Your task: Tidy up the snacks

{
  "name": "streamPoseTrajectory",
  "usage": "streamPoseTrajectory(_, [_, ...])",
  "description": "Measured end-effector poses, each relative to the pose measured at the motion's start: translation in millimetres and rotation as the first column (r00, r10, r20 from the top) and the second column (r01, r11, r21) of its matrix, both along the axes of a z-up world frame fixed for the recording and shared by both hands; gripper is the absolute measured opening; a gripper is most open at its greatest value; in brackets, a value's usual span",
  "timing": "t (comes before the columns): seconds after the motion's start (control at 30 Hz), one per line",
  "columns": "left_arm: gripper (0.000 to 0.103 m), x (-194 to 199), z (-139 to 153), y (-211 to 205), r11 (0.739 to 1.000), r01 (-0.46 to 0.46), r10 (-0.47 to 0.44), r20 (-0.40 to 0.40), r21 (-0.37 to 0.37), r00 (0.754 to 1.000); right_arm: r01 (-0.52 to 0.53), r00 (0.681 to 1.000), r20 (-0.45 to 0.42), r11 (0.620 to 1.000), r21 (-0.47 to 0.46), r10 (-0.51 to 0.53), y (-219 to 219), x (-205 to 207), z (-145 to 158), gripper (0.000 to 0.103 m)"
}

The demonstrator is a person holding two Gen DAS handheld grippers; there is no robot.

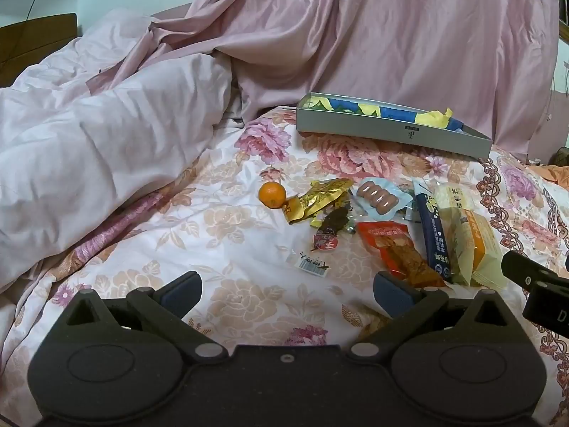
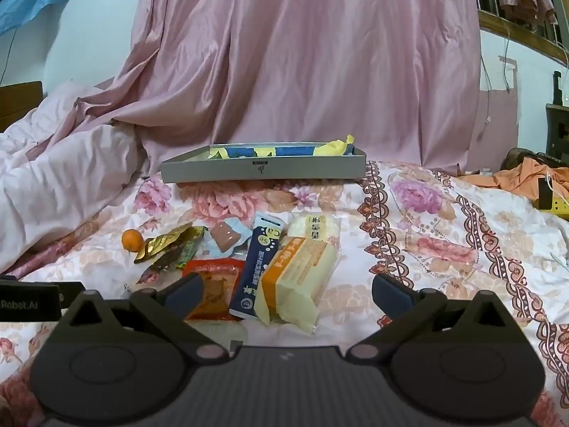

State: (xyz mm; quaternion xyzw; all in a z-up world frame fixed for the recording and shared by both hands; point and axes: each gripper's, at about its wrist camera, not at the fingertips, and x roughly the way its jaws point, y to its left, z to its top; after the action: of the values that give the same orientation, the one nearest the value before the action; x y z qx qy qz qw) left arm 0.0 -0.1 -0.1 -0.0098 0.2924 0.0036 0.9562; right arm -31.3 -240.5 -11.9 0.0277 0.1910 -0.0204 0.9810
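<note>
Snacks lie in a loose pile on a floral bedsheet: a small orange point(image 1: 272, 195) point(image 2: 132, 240), a gold packet point(image 1: 322, 197) point(image 2: 165, 243), a sausage pack point(image 1: 377, 197) point(image 2: 224, 236), a red-orange packet point(image 1: 398, 249) point(image 2: 213, 284), a dark blue stick pack point(image 1: 434, 238) point(image 2: 256, 267) and a pale yellow-orange packet point(image 1: 469, 245) point(image 2: 298, 274). A grey shallow box point(image 1: 387, 131) point(image 2: 263, 169) with blue and yellow lining sits behind them. My left gripper point(image 1: 286, 291) is open and empty, in front of the pile. My right gripper point(image 2: 286, 291) is open, its fingers either side of the near packets.
A rumpled pale pink duvet point(image 1: 89, 142) point(image 2: 53, 163) is heaped to the left. A pink curtain point(image 1: 391, 28) point(image 2: 302, 53) hangs behind the box. Orange cloth point(image 2: 530, 178) lies at the right. A small barcode scrap point(image 1: 313, 267) lies on the sheet.
</note>
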Motion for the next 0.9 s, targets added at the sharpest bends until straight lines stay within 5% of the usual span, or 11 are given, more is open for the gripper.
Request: streamPoseTrajectory(0.9, [0.102,0.0,0.0,0.0,1.0,-0.001,0.001,-0.001,-0.001,1.0,-0.007,1.0,-0.023,1.0,0.005,0.007,-1.6,1.8,-1.5,0.103])
